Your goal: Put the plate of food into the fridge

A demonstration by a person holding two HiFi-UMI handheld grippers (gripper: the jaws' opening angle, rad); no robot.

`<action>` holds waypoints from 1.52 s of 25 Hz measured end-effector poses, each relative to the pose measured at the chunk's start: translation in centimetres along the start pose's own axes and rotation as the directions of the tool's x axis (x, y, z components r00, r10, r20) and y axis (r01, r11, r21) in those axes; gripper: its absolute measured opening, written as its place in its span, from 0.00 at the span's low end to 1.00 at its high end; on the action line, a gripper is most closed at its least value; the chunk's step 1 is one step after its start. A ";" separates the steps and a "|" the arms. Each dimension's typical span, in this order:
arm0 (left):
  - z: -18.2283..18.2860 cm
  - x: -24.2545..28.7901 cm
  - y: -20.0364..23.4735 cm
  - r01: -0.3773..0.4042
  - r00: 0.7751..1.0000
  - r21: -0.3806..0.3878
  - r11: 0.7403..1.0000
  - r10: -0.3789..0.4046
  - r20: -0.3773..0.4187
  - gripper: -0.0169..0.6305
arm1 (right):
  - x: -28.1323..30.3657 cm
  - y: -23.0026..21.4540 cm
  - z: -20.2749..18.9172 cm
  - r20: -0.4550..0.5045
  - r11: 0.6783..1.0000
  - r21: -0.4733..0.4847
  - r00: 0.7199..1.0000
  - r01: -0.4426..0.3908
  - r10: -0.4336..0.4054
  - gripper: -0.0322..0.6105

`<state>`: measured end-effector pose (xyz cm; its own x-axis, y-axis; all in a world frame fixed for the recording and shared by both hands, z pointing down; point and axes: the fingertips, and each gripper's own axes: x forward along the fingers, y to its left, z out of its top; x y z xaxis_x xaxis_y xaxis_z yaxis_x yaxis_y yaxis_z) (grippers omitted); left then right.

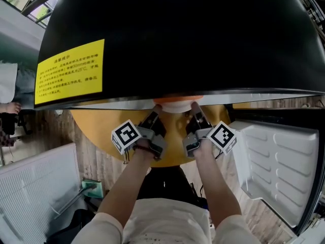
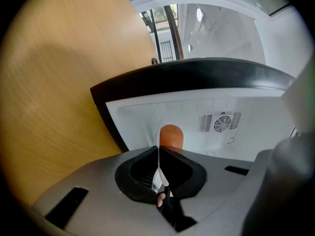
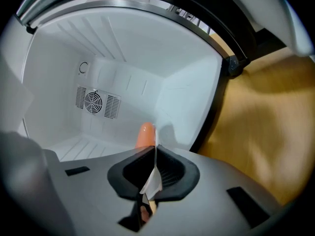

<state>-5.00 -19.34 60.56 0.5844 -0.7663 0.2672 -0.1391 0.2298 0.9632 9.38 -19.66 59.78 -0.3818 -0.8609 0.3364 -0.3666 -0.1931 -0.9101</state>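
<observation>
A white plate (image 1: 175,106) carrying an orange sausage (image 1: 177,99) is held at the mouth of the black fridge (image 1: 177,34), mostly hidden under the fridge's top. My left gripper (image 1: 155,109) is shut on the plate's left rim and my right gripper (image 1: 195,108) on its right rim. In the left gripper view the rim (image 2: 158,163) shows as a thin white edge between the closed jaws of the gripper (image 2: 158,149), with the sausage (image 2: 171,135) beyond. The right gripper view shows the same: rim (image 3: 153,177), gripper (image 3: 154,149), sausage (image 3: 145,134), all inside the white fridge interior (image 3: 128,82).
The fridge door (image 1: 279,166) stands open at the right, its white liner facing up. A round wooden table (image 1: 96,131) lies beneath my grippers. A fan vent (image 3: 93,102) sits on the fridge's back wall. A white slatted panel (image 1: 35,197) is at lower left.
</observation>
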 end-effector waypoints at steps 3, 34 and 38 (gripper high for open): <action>0.3 0.4 0.0 0.004 1.000 -0.005 1.000 -0.004 0.014 0.07 | 0.5 0.0 0.3 0.005 1.000 -0.001 1.000 0.000 0.000 0.11; 1.5 2.6 0.8 -0.009 0.997 -0.005 1.000 0.010 0.079 0.07 | 3.3 -1.1 1.3 0.036 0.998 -0.049 0.999 0.032 -0.030 0.11; 1.4 2.6 0.8 -0.011 0.997 0.003 1.000 0.011 0.076 0.08 | 3.3 -0.9 1.4 0.039 0.995 -0.087 0.998 0.047 -0.044 0.11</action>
<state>-4.66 -22.01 62.03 0.5201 -0.8072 0.2791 -0.1483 0.2365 0.9602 9.61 -22.99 61.33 -0.3319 -0.8692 0.3666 -0.4564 -0.1922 -0.8688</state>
